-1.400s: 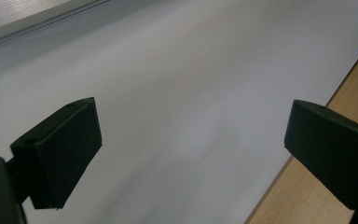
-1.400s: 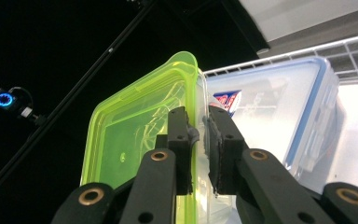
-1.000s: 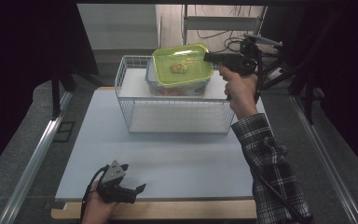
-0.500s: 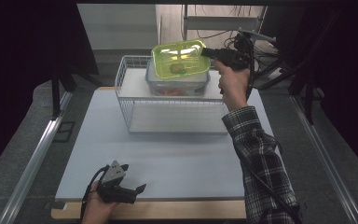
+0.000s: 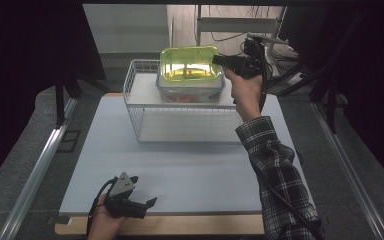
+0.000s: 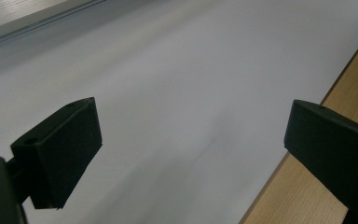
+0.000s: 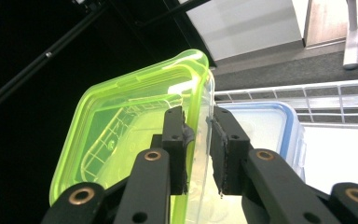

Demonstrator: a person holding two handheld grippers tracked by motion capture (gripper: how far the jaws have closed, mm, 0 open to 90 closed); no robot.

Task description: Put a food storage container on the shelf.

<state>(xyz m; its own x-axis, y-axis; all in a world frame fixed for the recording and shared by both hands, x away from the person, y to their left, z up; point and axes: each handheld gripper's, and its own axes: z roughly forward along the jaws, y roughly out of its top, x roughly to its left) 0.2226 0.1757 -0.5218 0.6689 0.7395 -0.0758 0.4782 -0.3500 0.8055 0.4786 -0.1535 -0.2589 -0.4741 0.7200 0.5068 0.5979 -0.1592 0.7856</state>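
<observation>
A translucent green lid (image 5: 189,64) hangs tilted over a clear container (image 5: 190,91) that stands in a white wire basket (image 5: 130,102) at the back of the table. My right gripper (image 5: 216,60) comes in from the right and is shut on the lid's right edge. In the right gripper view the lid (image 7: 121,135) shows its ribbed underside, and its rim sits between my right gripper's (image 7: 198,116) pads. These jaws have just been opening a little, with the rim still between them. My left gripper (image 5: 147,206) rests open at the table's front edge, with nothing between its (image 6: 191,126) jaws.
A blue-rimmed container (image 7: 270,126) lies in the basket beyond the lid. A pale mat (image 5: 190,170) covers the table in front of the basket, with a wooden strip (image 6: 307,196) along its front edge. Dark stands and cables (image 5: 280,55) crowd the back right.
The green lid has tipped up and shifted slightly left with my right gripper. The left gripper has not moved.
</observation>
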